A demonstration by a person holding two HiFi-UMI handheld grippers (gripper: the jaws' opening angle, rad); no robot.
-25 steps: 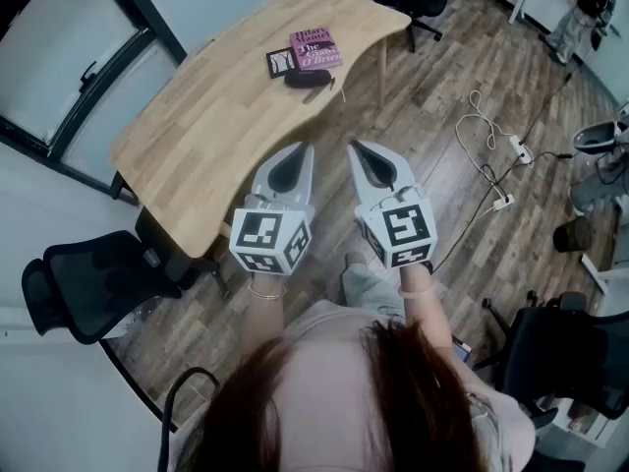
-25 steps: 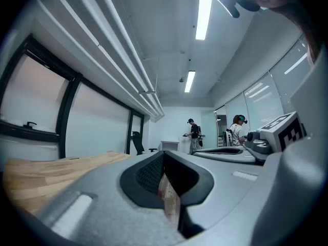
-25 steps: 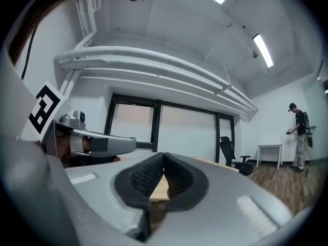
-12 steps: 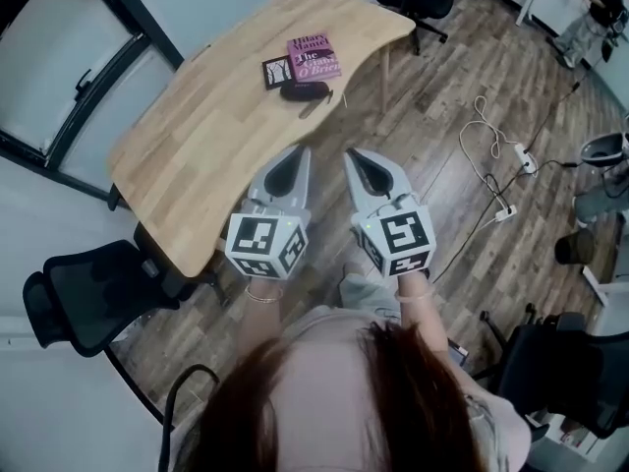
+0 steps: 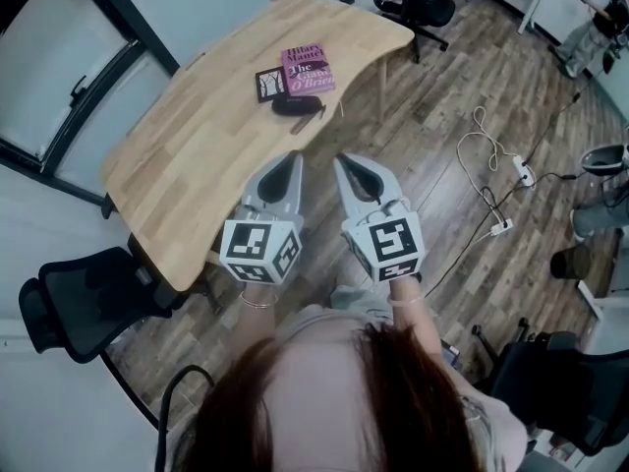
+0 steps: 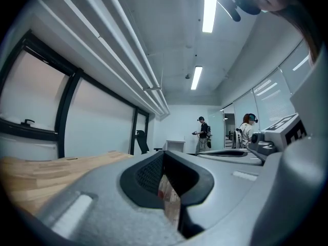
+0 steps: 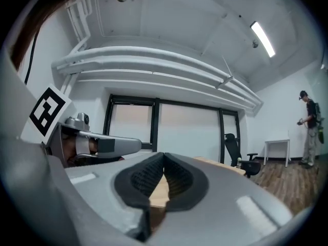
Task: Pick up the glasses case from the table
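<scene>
Wooden table ahead of the left gripper; plank floor beneath, black chair left, strip lights overhead.

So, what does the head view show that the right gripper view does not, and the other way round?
Only the head view: the dark glasses case lying on the table next to a purple book, and a white power strip on the floor. Only the right gripper view: the ceiling lights and the white pipes. Both: the wooden table, the left claw and the right claw, shut and empty.
</scene>
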